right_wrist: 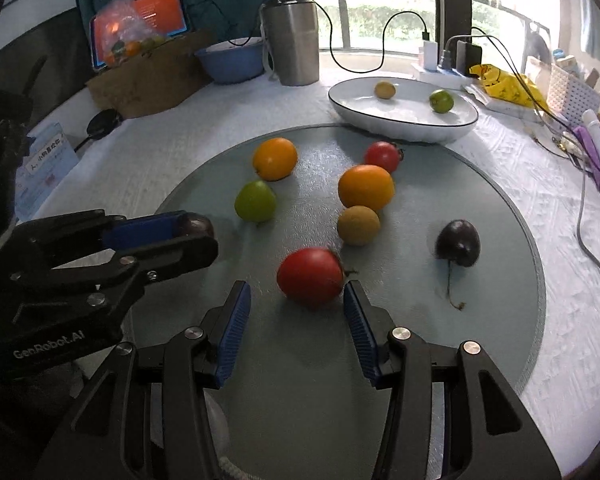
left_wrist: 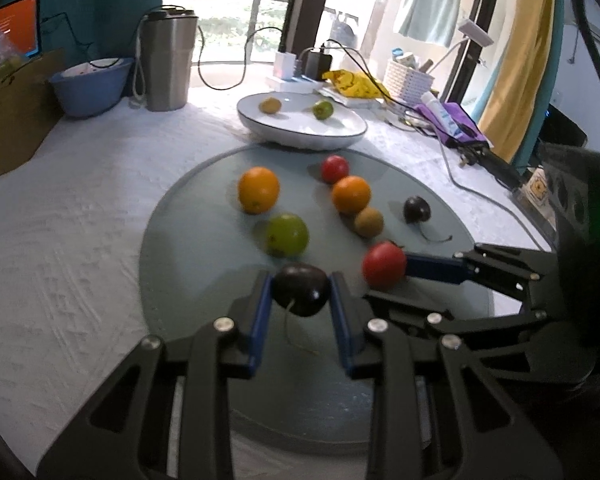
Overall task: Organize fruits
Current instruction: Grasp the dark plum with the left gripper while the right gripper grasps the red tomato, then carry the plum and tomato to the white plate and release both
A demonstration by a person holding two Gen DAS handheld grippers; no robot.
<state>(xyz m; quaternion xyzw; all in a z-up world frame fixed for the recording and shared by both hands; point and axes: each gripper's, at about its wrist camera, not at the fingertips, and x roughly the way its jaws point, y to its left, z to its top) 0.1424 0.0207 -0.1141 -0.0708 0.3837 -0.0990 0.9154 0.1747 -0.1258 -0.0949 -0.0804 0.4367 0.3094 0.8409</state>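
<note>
Holding a dark cherry (left_wrist: pixel 301 289), the left tongs (left_wrist: pixel 300 292) have their blue pads pressed on both of its sides, nearly closed. The cherry's thin stem hangs down between the pads. In the right view the same tongs reach in from the left edge, with the cherry peeking out at their tip.

Just beside them, the right tongs (right_wrist: pixel 296 300) stand partly open. A red tomato (right_wrist: pixel 310 276) sits just in front of their tips, a little to the right of the middle of the gap. The right pad looks like it touches the tomato or is just beside it; the left pad stays apart from it. Nothing is gripped there.

All this fruit lies on a round glass plate (right_wrist: pixel 500 280). Past the tomato sits a brown kiwi (right_wrist: pixel 358 225), touching an orange (right_wrist: pixel 366 187). A second tomato (right_wrist: pixel 382 156) sits behind that orange. A second cherry (right_wrist: pixel 458 242) lies off to the right with its stem on the glass. A green fruit (right_wrist: pixel 255 201) and another orange (right_wrist: pixel 275 158) sit on the left side.

Behind the glass stands a white bowl (right_wrist: pixel 400 128) with a dark rim. It holds a small kiwi and a small green fruit, well apart.

A white cloth (right_wrist: pixel 572 300) covers the table. At the back stand a steel cup (right_wrist: pixel 291 40) and a blue bowl (right_wrist: pixel 230 62).
</note>
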